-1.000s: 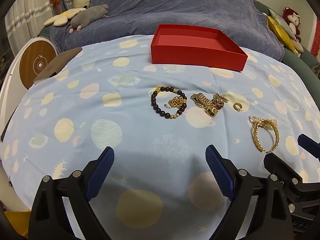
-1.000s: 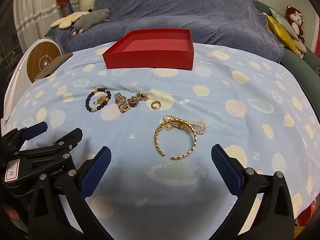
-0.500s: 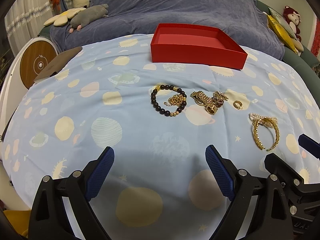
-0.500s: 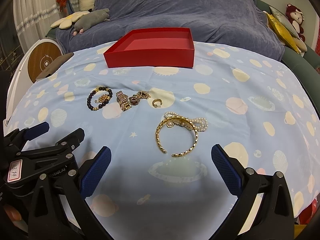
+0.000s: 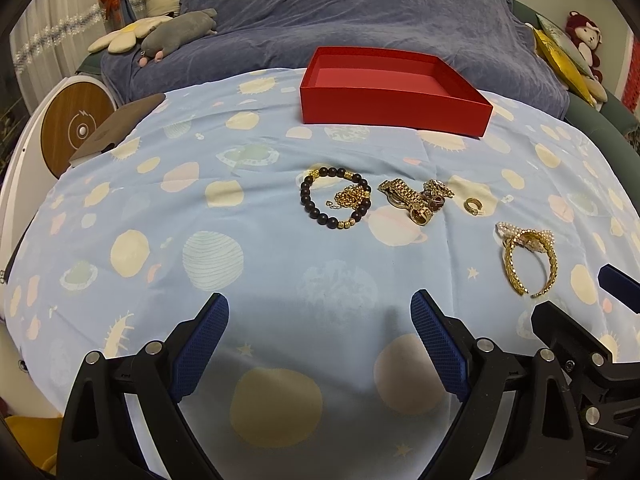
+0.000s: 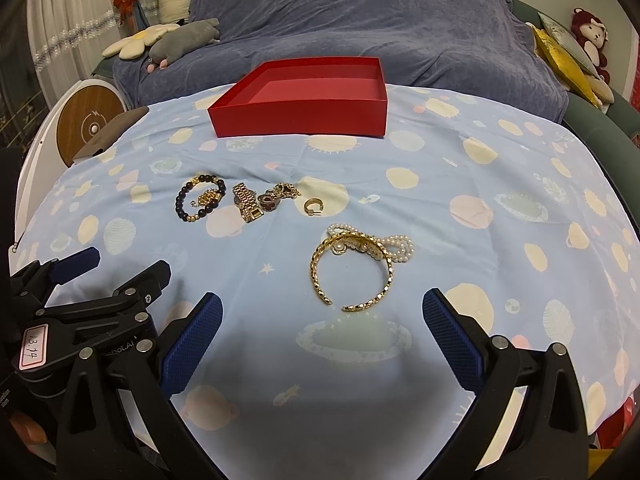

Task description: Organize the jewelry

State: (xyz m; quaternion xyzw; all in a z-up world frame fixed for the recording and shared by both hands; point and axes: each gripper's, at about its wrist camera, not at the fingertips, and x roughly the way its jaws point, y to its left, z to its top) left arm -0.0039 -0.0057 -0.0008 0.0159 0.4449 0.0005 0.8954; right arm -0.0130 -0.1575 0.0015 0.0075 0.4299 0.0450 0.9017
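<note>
- Left gripper (image 5: pixel 320 328): fingers spread wide, grasping nothing, above the planet-print cloth (image 5: pixel 160 208).
- Right gripper (image 6: pixel 322 330): also spread, empty; gold cuff bangle (image 6: pixel 352 268) at 12 o'clock, just beyond its tips.
- Beaded bracelet (image 5: pixel 334 200), watch chain (image 5: pixel 404 200) and ring (image 5: pixel 474 206) lie in 1 row.
- Red box (image 5: pixel 394 92): 12 o'clock, behind the row, empty.

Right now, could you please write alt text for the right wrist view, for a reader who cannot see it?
An open right tool hovers above a blue planet-print cloth, just short of a gold cuff lying on a pearl strand. Farther off lie a bead bracelet, a gold watch, a small ring and an empty red box; the left tool is at lower left.
</note>
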